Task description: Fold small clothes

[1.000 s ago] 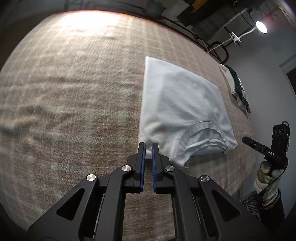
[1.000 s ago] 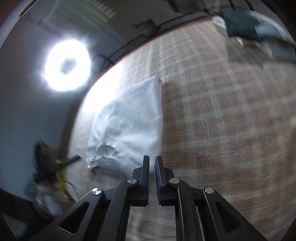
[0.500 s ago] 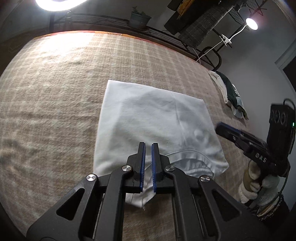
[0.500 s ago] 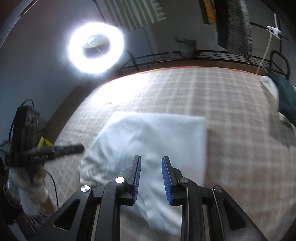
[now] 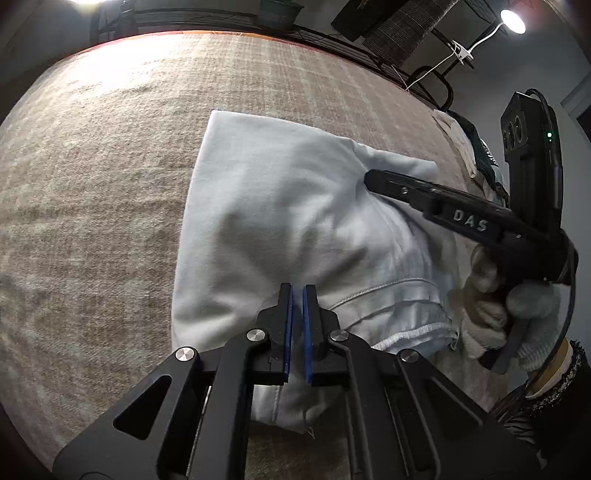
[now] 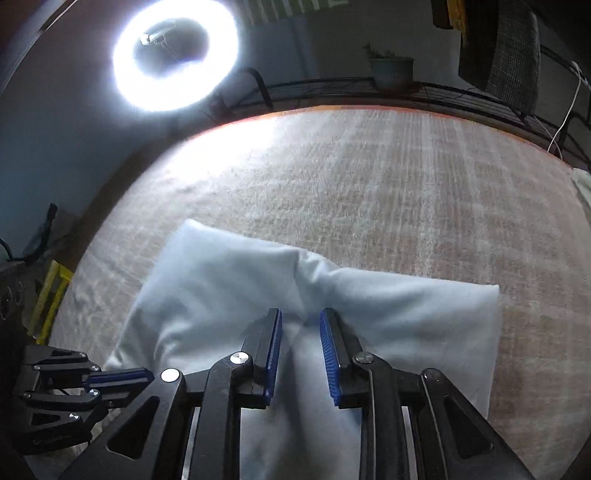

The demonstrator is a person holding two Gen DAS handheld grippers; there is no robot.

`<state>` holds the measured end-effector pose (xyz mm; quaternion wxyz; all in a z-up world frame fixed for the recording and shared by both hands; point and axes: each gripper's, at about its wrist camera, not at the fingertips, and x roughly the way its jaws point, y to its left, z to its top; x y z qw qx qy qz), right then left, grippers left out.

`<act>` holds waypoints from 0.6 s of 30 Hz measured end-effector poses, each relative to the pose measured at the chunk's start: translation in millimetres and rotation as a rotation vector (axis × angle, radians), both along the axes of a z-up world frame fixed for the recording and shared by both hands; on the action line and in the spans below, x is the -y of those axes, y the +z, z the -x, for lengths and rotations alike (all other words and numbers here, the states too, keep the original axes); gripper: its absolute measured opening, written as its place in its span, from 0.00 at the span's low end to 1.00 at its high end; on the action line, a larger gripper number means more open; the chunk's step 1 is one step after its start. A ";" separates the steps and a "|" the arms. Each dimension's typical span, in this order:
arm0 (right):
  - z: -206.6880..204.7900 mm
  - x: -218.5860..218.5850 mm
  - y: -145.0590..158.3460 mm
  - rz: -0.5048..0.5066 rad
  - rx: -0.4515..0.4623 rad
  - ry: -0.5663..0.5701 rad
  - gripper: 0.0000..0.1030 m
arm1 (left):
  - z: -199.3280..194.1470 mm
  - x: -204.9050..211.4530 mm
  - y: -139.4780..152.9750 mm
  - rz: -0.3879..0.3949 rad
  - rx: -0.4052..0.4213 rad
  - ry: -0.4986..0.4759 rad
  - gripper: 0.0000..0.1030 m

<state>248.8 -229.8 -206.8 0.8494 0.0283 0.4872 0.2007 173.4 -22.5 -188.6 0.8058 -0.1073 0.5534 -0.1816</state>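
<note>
A folded white T-shirt (image 5: 280, 214) lies on the plaid tan cloth surface (image 5: 92, 184), collar end toward me. My left gripper (image 5: 297, 291) hovers over its near edge with the jaws almost closed and nothing between them. My right gripper (image 6: 298, 317) is partly open and sits on the shirt (image 6: 406, 306), its fingers astride a raised fold in the fabric. In the left wrist view the right gripper (image 5: 373, 177) reaches in from the right, its tip on the shirt's right part. The left gripper also shows in the right wrist view (image 6: 122, 380) at the lower left.
A pile of dark green and white clothes (image 5: 476, 151) lies at the far right edge of the surface. A ring light (image 6: 173, 55), a black rack with a plant pot (image 6: 391, 72) and a clip lamp (image 5: 511, 20) stand beyond the far edge.
Both grippers have moved in over the shirt. The right gripper has opened from shut and now rests on the fabric, which has bunched up between its fingers.
</note>
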 end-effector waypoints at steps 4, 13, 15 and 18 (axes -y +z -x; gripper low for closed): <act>5.4 22.2 20.8 -0.088 -0.018 -0.032 0.30 | -0.3 -23.5 18.2 0.039 0.044 0.042 0.16; 47.4 127.6 39.2 -0.195 -0.047 -0.224 0.48 | -10.1 -79.6 8.3 0.129 -0.012 0.204 0.45; 56.8 152.2 31.0 -0.228 -0.086 -0.264 0.49 | -15.6 -85.4 0.5 0.149 -0.043 0.204 0.45; 70.4 181.5 14.8 -0.331 -0.157 -0.314 0.49 | -17.6 -90.8 -11.9 0.211 -0.096 0.214 0.45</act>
